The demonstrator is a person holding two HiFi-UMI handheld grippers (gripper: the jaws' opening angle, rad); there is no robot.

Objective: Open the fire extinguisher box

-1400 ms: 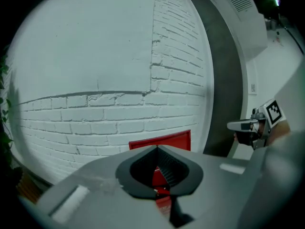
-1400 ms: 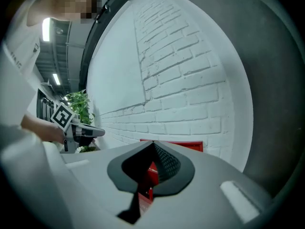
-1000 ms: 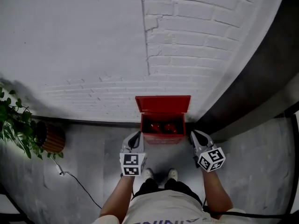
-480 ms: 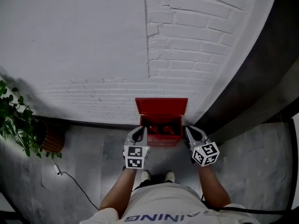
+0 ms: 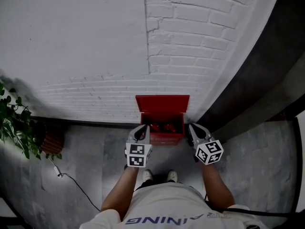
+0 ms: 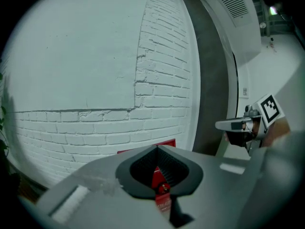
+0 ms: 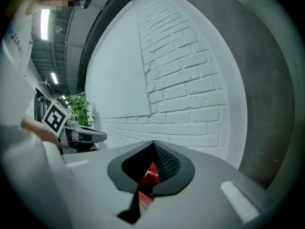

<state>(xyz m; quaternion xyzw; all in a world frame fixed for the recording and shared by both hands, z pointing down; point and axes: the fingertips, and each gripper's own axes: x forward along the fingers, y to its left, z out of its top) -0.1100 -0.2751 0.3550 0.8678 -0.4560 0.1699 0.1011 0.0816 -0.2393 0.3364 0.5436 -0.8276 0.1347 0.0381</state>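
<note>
The red fire extinguisher box [image 5: 162, 136] stands on the floor against the white brick wall. Its lid [image 5: 162, 103] is up and leans back on the wall, and red extinguishers [image 5: 164, 126] show inside. My left gripper [image 5: 141, 130] hovers at the box's front left corner, shut and empty. At the front right corner, my right gripper [image 5: 192, 129] is shut too, with nothing in it. In the left gripper view the closed jaws [image 6: 157, 148] point at the lid's edge [image 6: 167, 142]. In the right gripper view the box [image 7: 148, 176] shows red through the closed jaws' gap.
A potted plant [image 5: 13, 125] in a brown pot [image 5: 52, 141] stands at the left, with a cable [image 5: 71, 180] trailing over the floor. A dark grey wall [image 5: 248, 80] runs along the right. The person's shoes [image 5: 147, 175] are just behind the box.
Both grippers have moved forward and inward to the box's front corners. The lid stays up.
</note>
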